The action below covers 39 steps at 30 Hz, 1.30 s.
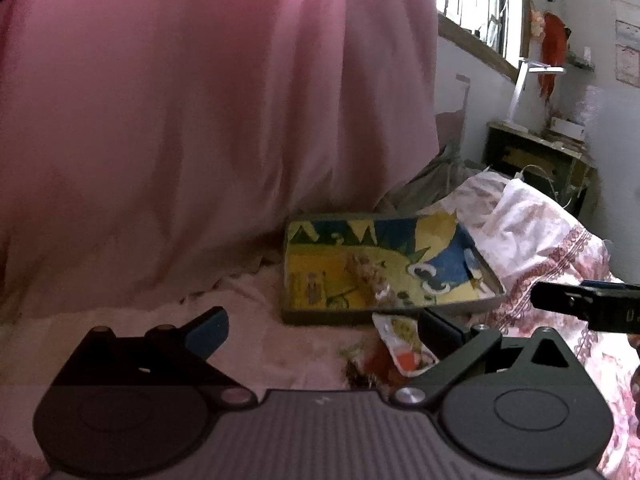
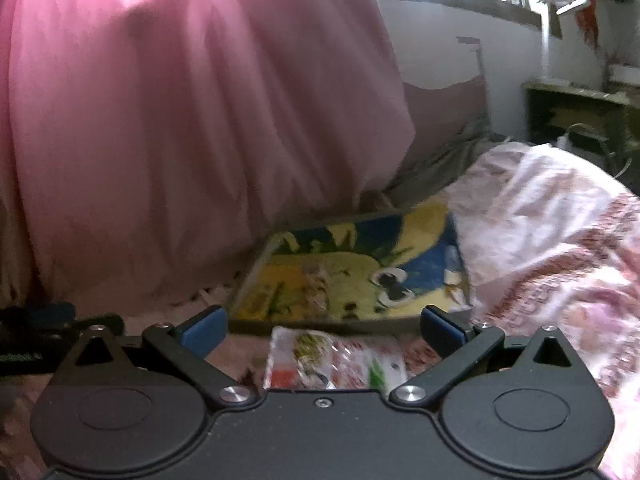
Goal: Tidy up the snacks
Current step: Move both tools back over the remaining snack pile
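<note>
A shallow tray with a yellow and blue cartoon print lies on the pink bed cover, with a clear wrapped snack inside it. In front of the tray's near edge lies a white snack packet with red and green print. My left gripper is open above the cover, nothing between its blue pads. My right gripper is also open, hovering just over that packet without touching it. The right gripper's tip shows at the right edge of the left wrist view.
A large pink curtain hangs behind the tray. A floral bedsheet heap crowds the tray's right side. A dark snack item lies near the white packet. A small table stands by the window wall.
</note>
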### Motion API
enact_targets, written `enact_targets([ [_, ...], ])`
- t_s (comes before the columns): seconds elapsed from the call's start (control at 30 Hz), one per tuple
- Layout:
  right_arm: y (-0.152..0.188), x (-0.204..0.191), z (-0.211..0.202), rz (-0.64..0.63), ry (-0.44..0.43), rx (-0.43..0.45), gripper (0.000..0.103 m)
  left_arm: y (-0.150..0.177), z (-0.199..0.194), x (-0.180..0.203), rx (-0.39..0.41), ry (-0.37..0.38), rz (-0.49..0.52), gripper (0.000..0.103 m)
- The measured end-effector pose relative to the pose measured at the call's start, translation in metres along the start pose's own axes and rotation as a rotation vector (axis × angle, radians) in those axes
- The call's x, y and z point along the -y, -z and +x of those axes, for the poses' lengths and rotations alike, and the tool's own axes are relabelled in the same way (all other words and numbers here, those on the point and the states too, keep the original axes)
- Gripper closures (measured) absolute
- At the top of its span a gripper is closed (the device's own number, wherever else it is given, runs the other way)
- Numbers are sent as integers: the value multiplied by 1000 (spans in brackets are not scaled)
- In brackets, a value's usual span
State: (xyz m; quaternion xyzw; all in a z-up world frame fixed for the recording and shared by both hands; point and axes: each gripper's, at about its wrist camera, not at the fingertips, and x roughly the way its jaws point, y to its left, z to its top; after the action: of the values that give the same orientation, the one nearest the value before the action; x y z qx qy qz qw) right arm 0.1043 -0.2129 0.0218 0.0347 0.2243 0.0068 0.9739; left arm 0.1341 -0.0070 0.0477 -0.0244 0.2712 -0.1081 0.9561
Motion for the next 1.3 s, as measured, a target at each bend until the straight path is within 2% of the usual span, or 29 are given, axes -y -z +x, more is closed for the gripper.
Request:
enact_targets([
  [0.2, 32, -10, -23, -42, 54, -19, 0, 24, -21, 2, 16, -23, 20, 0],
  [0.3, 44, -15, -29, -31, 77, -29, 0, 34, -30, 5, 14, -16, 75, 0],
  [0.43, 53, -23, -39, -80, 86, -33, 0, 44, -39, 14, 22, -6, 152, 0],
  [0.67, 67, -27, -40, -115, 92, -111, 0, 59, -33, 38, -94, 41, 307, 0],
  [0.8, 71, -26, -31, -113, 79, -160, 0, 66, -28, 47, -130, 53, 367, 0],
  [0.97, 76, -24, -17, -104, 66, -242, 0, 71, -17, 51, -182, 35, 383, 0],
  [1.3, 83, -15, 0, -47, 85, -347, 0, 73, 10, 40, -326, -52, 342, 0],
])
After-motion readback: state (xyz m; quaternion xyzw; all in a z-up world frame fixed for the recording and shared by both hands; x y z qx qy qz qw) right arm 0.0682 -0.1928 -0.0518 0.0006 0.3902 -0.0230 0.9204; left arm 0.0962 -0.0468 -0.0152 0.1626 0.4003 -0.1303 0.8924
